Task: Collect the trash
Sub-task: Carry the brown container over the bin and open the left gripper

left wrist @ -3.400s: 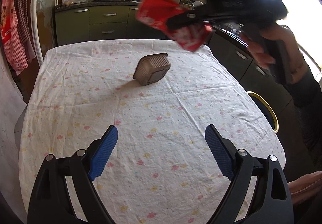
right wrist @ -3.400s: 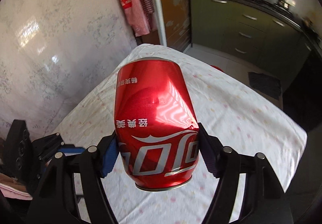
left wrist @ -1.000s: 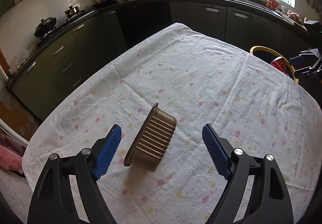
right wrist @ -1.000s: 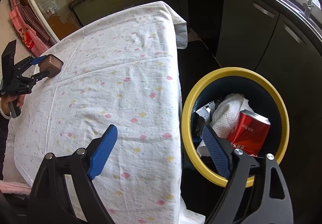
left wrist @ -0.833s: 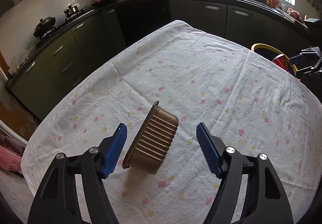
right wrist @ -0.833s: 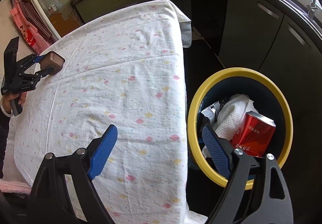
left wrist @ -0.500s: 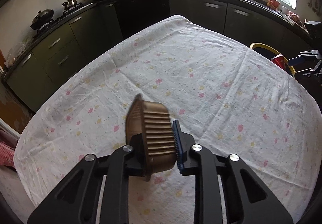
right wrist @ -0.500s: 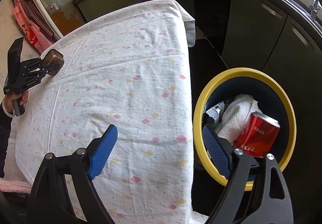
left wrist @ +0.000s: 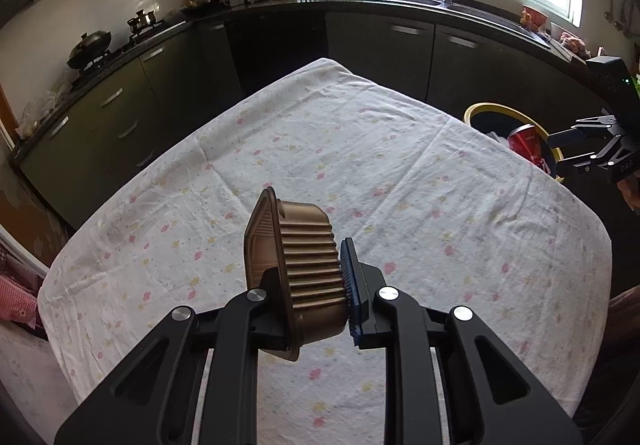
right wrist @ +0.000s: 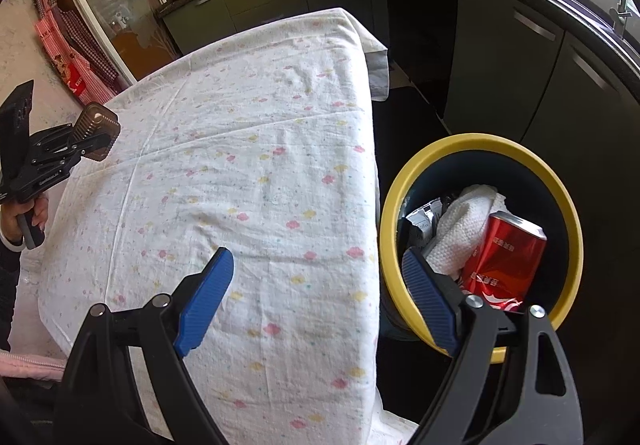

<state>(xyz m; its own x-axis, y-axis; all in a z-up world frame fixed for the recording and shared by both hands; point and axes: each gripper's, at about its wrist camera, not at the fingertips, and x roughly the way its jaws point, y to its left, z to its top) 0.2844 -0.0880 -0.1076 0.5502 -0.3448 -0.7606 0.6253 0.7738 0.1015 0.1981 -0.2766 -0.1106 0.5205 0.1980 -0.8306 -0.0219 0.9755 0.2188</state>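
Note:
My left gripper (left wrist: 316,287) is shut on a brown ribbed plastic tub (left wrist: 304,265) and holds it above the table; the tub also shows in the right wrist view (right wrist: 96,131), clamped in the left gripper (right wrist: 86,143) at the table's far left. My right gripper (right wrist: 316,297) is open and empty, over the table edge beside the yellow-rimmed bin (right wrist: 404,193). A red cola can (right wrist: 506,261) and white paper towel (right wrist: 464,229) lie inside the bin. The left wrist view shows the bin (left wrist: 484,111), the can (left wrist: 526,143) and the right gripper (left wrist: 576,151) at the far right.
The table wears a white flowered cloth (left wrist: 360,173). Dark kitchen cabinets (left wrist: 380,45) and a counter with a sink ring the far side. A glass door (right wrist: 112,9) and red checked aprons (right wrist: 68,45) stand beyond the table's far end.
My left gripper closed on the brown tub and lifted it off the cloth. The right gripper, open and empty, drifted slightly away from the bin holding the can.

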